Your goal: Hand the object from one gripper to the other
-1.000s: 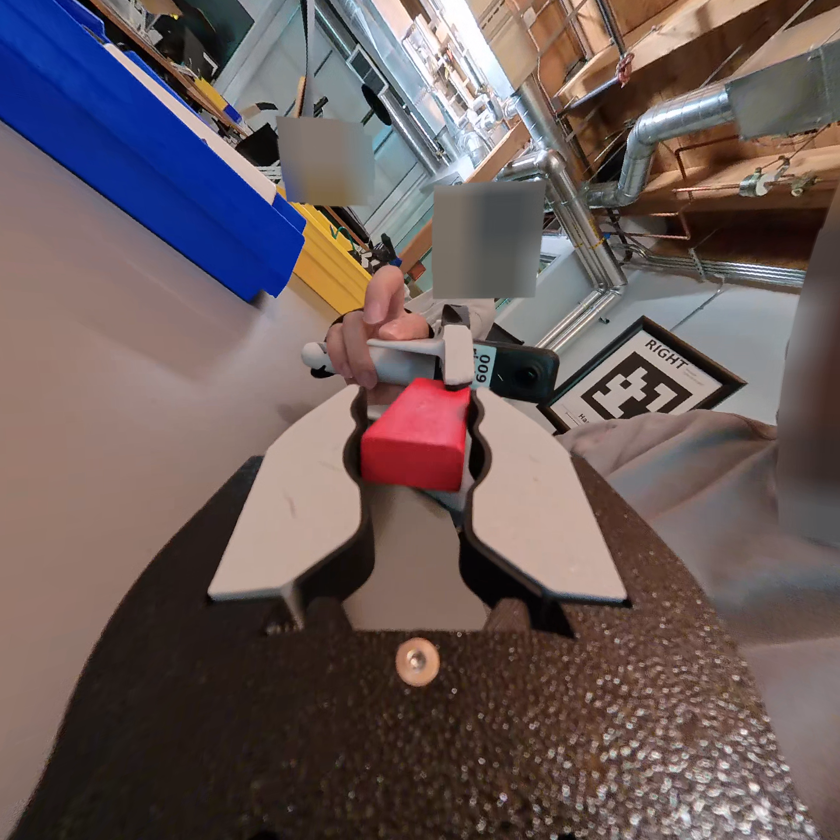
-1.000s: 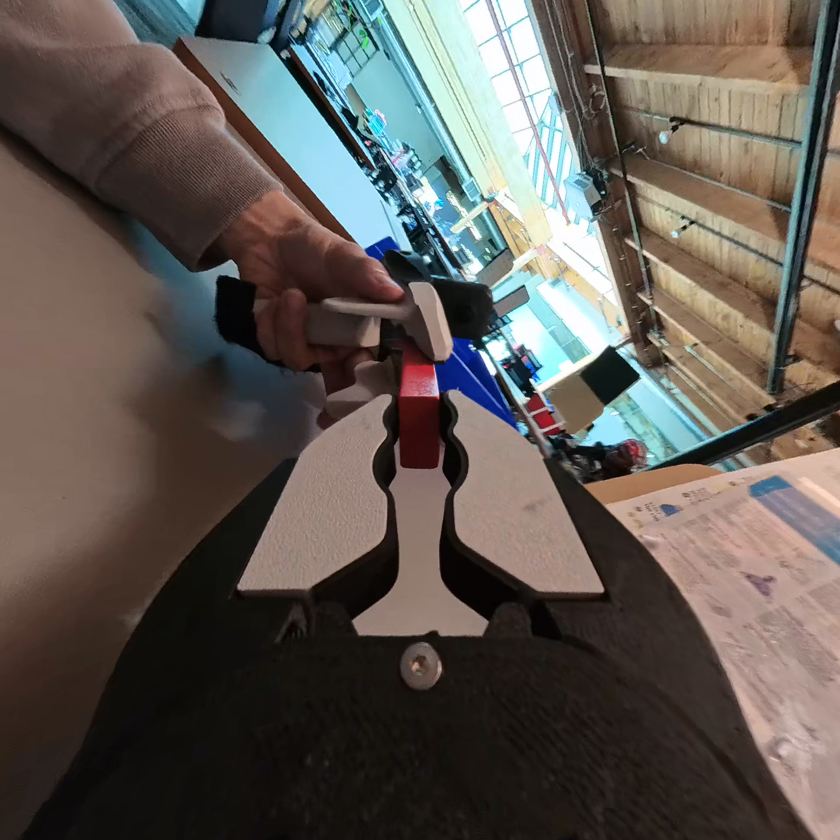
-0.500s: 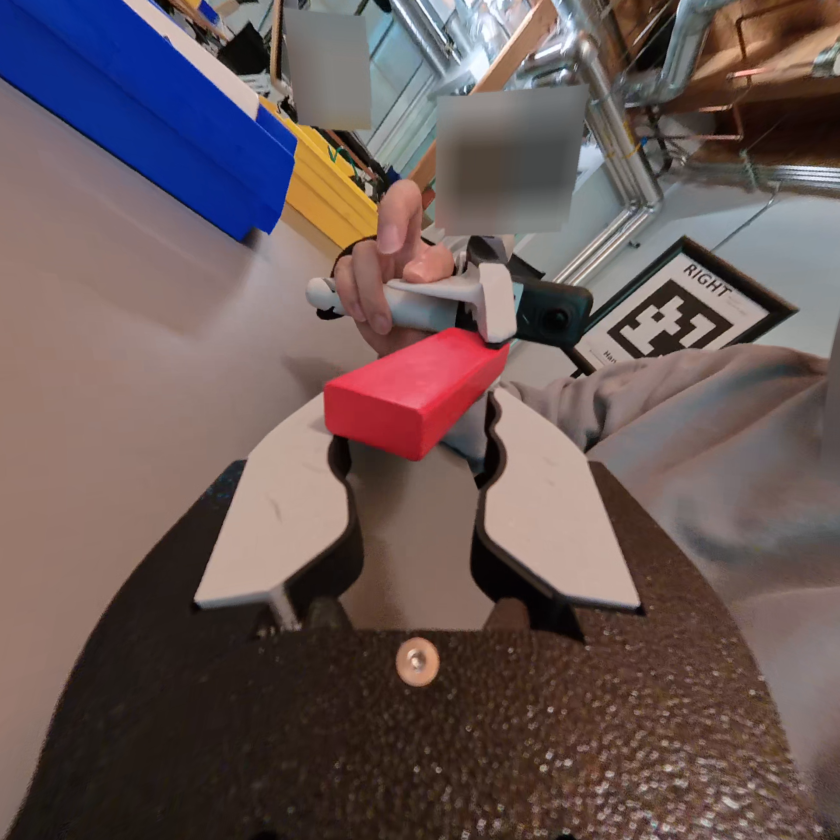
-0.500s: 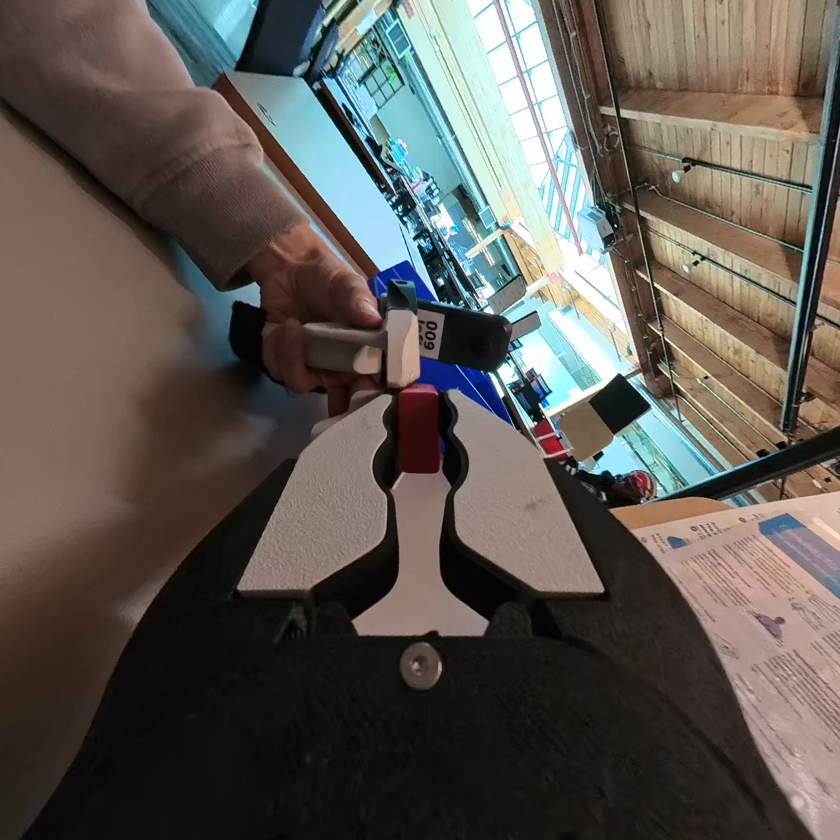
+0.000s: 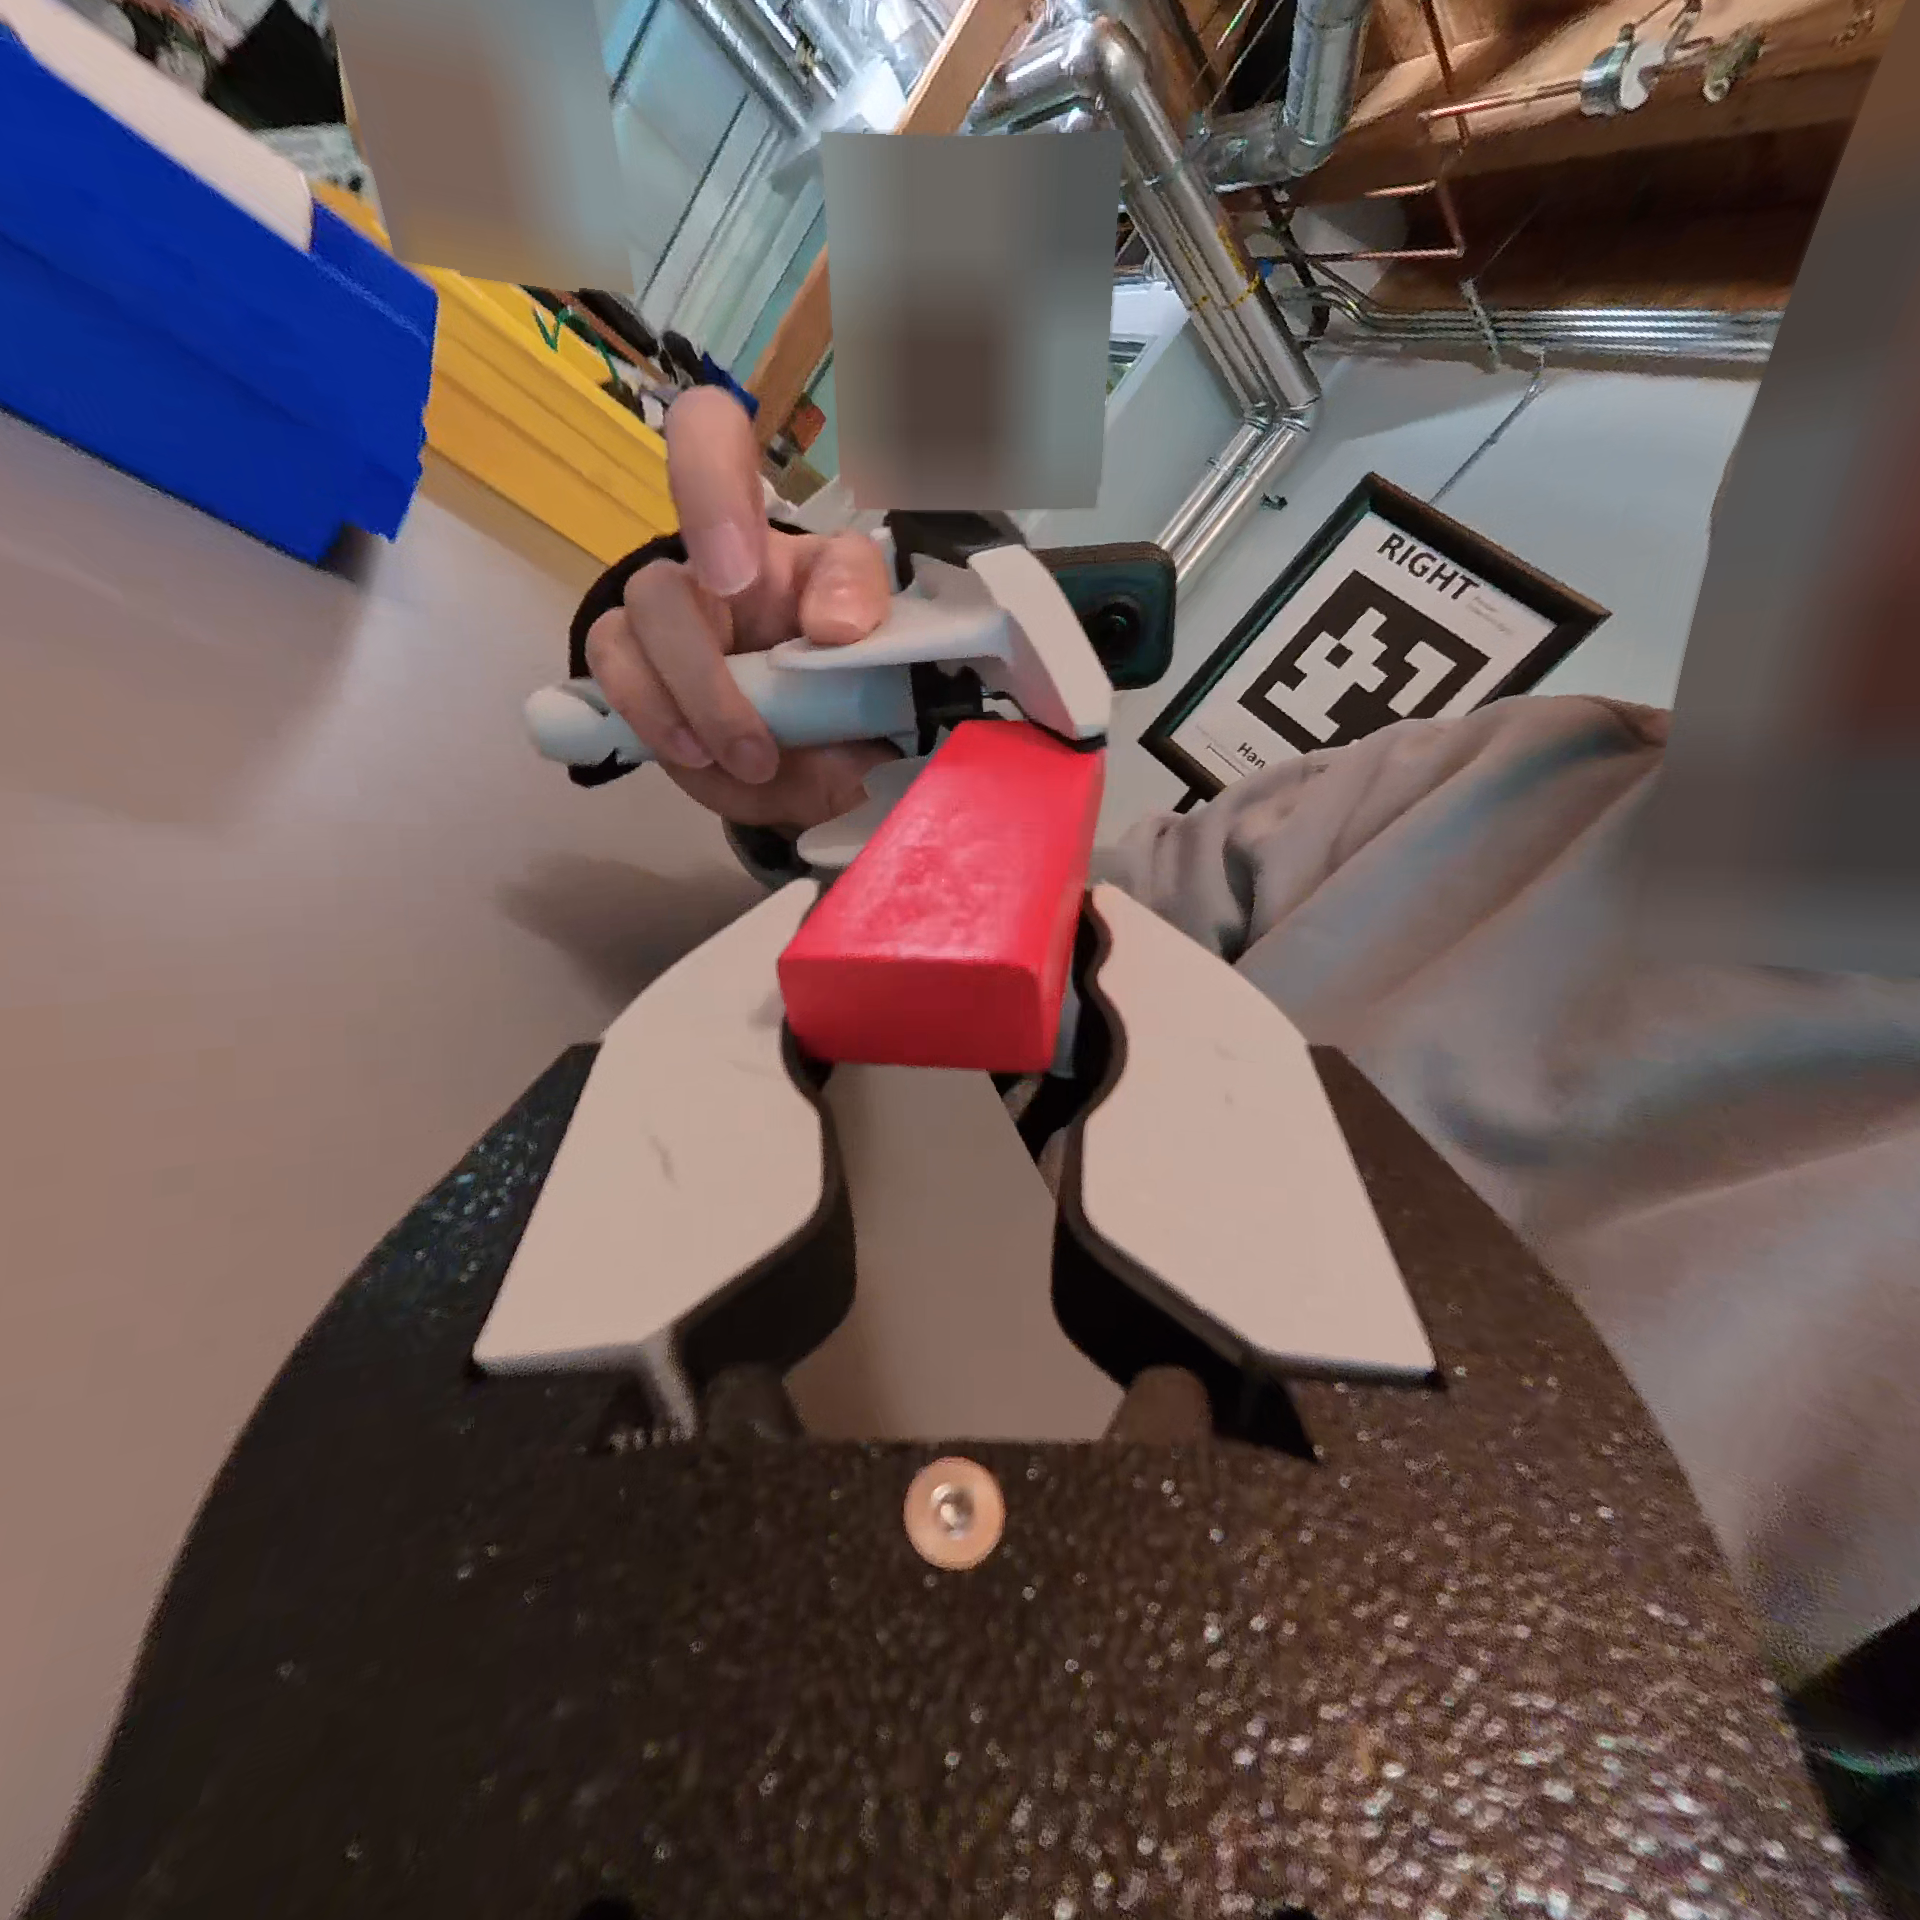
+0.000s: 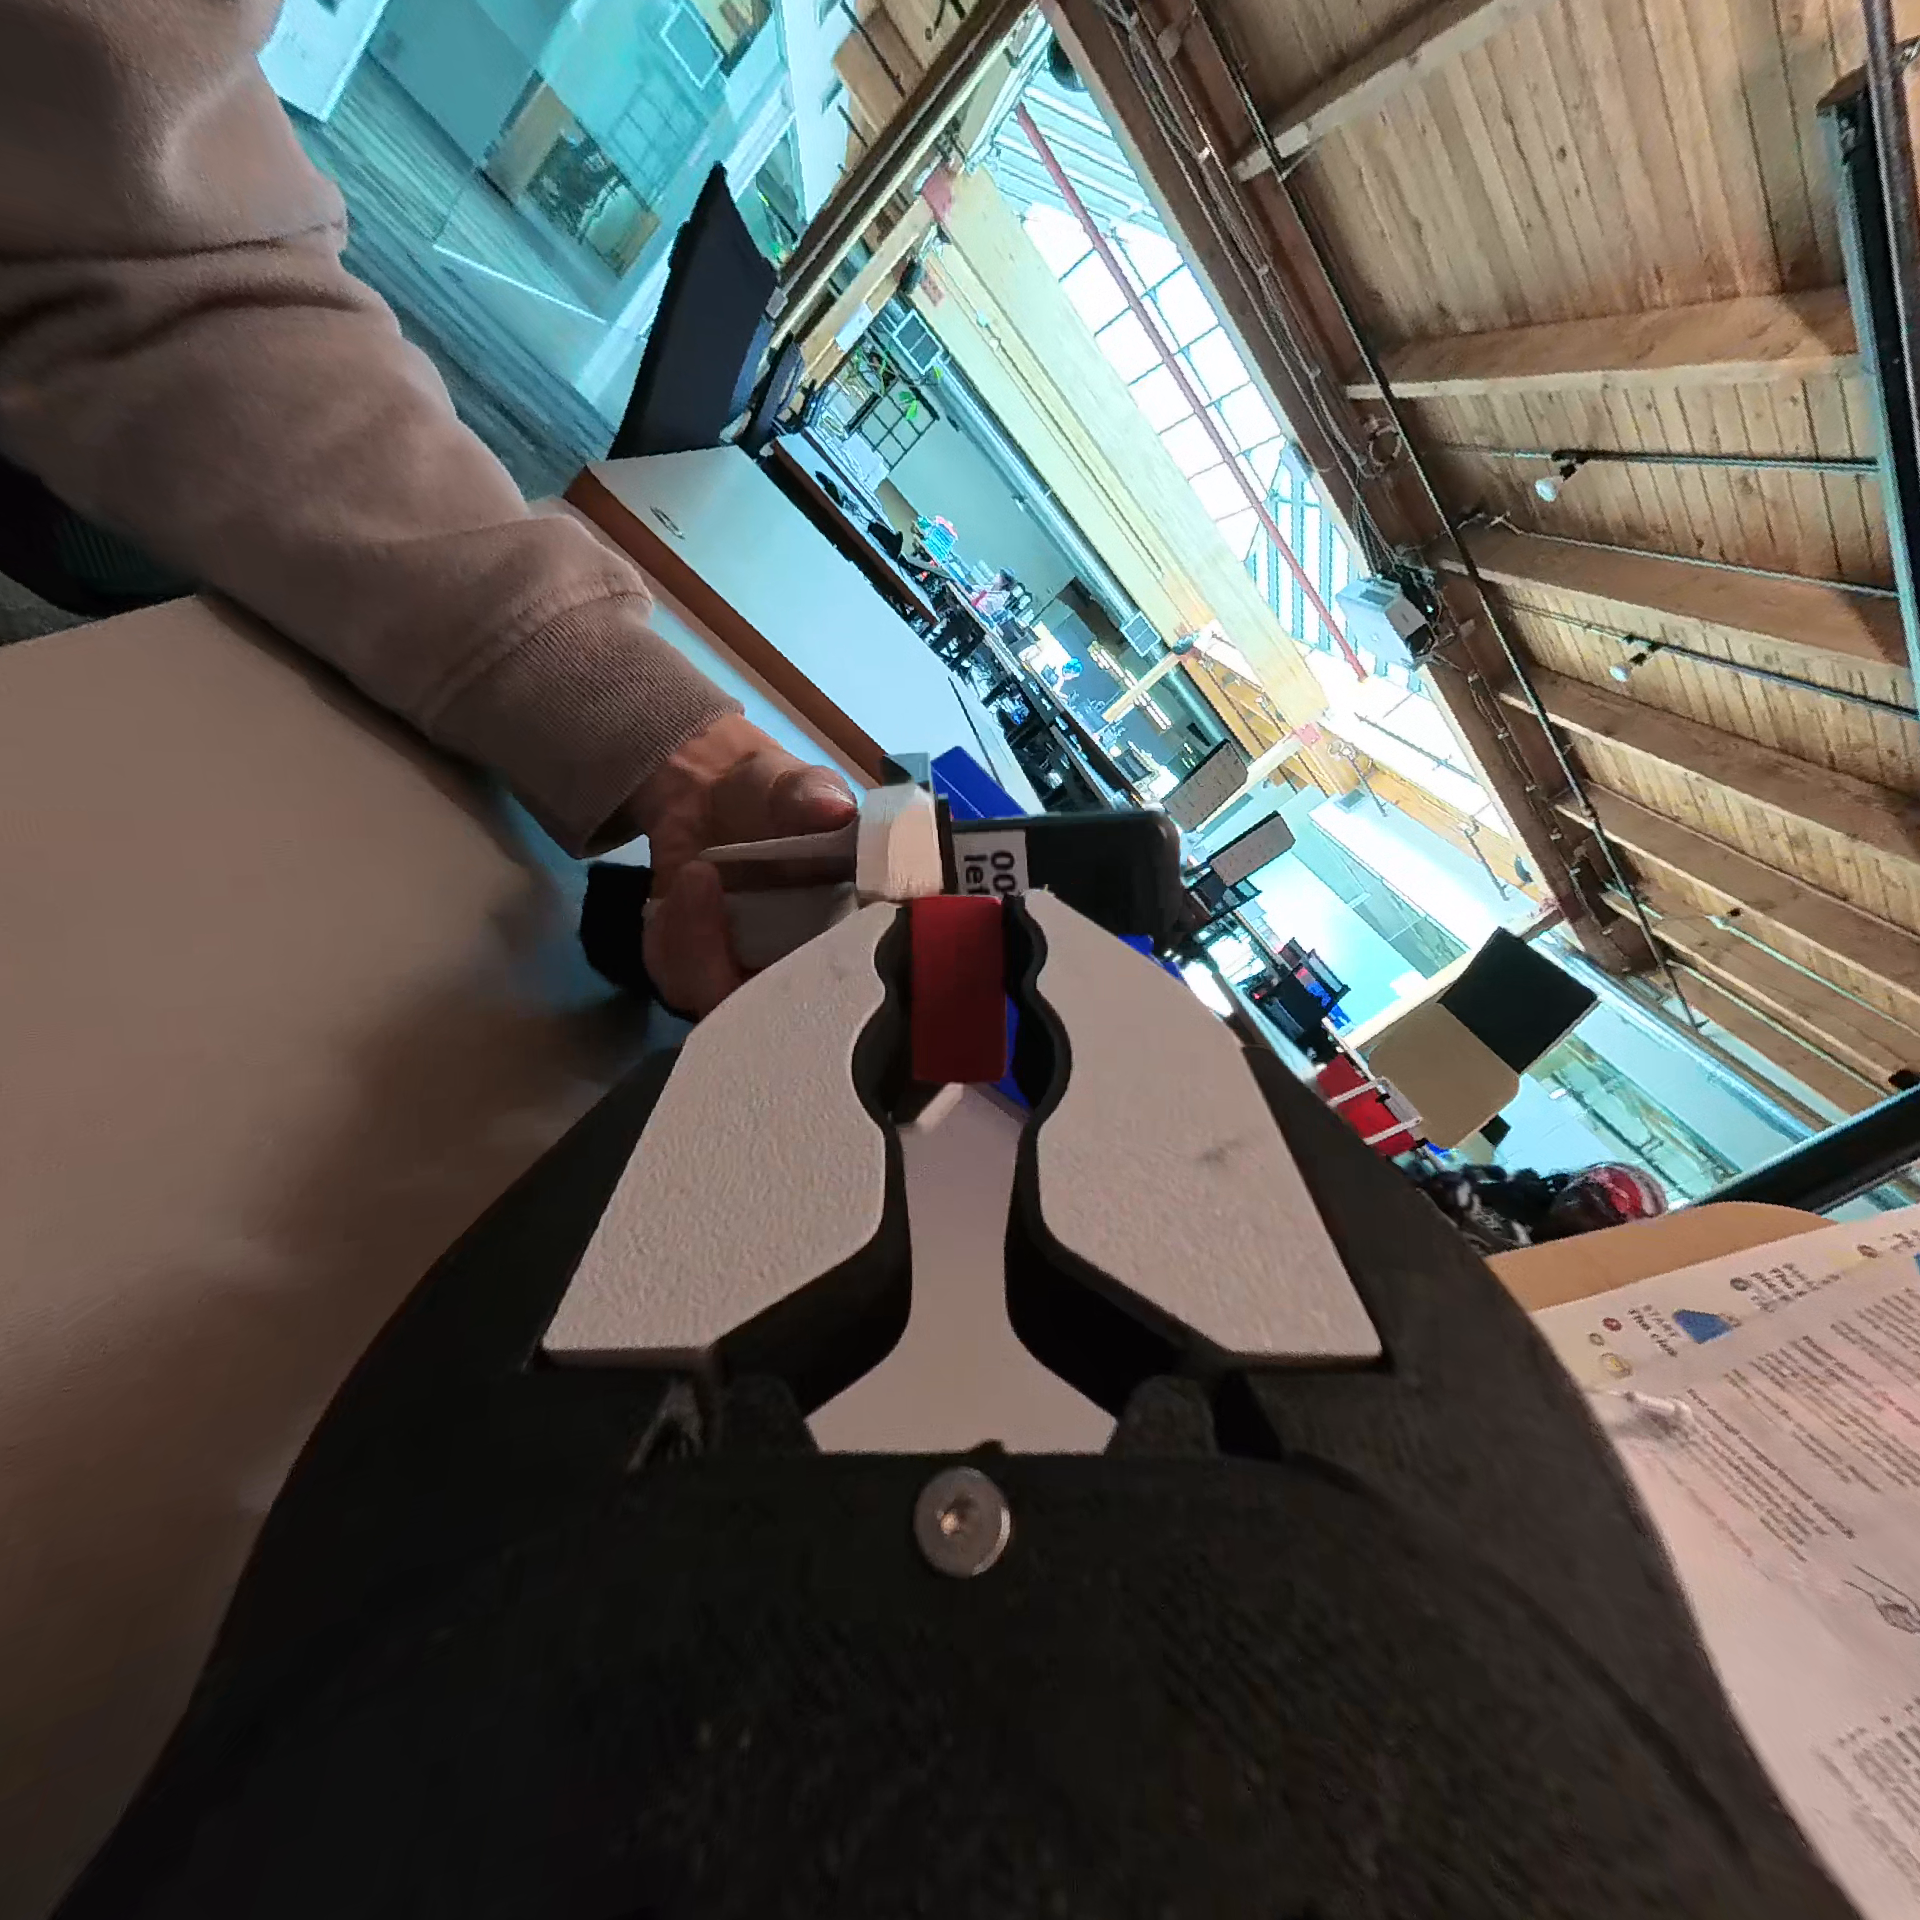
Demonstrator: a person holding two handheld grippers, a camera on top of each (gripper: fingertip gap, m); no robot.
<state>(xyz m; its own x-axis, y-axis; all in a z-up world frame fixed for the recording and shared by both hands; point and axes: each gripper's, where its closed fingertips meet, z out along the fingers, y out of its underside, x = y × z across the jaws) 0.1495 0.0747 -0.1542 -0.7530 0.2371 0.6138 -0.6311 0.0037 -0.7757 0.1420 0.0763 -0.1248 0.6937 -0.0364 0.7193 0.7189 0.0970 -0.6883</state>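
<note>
A red block [image 5: 945, 914] is held in the air over the beige table [image 5: 260, 987]. My right gripper [image 6: 956, 914] is shut on one end of it [image 6: 956, 997], the block standing on edge between its fingertips. In the left wrist view the right gripper's white finger [image 5: 1039, 644] presses on the block's far end, with a hand around its handle. My left gripper [image 5: 945, 904] is open; the block's near end lies over its tips, which do not grip it. The left gripper's body [image 6: 904, 852] and the hand holding it show just beyond the block in the right wrist view.
Blue bins [image 5: 187, 343] and yellow bins [image 5: 530, 436] stand at the table's far left. A framed black-and-white marker board [image 5: 1371, 644] leans behind. A grey sleeve [image 5: 1455, 935] fills the right side. A printed paper sheet [image 6: 1766, 1455] lies at the right. Less than 4 cm separates the two grippers' tips.
My left gripper was shut on the block one second ago and has opened. The block stays in my right gripper and has swung above the left tips; both grippers tilted.
</note>
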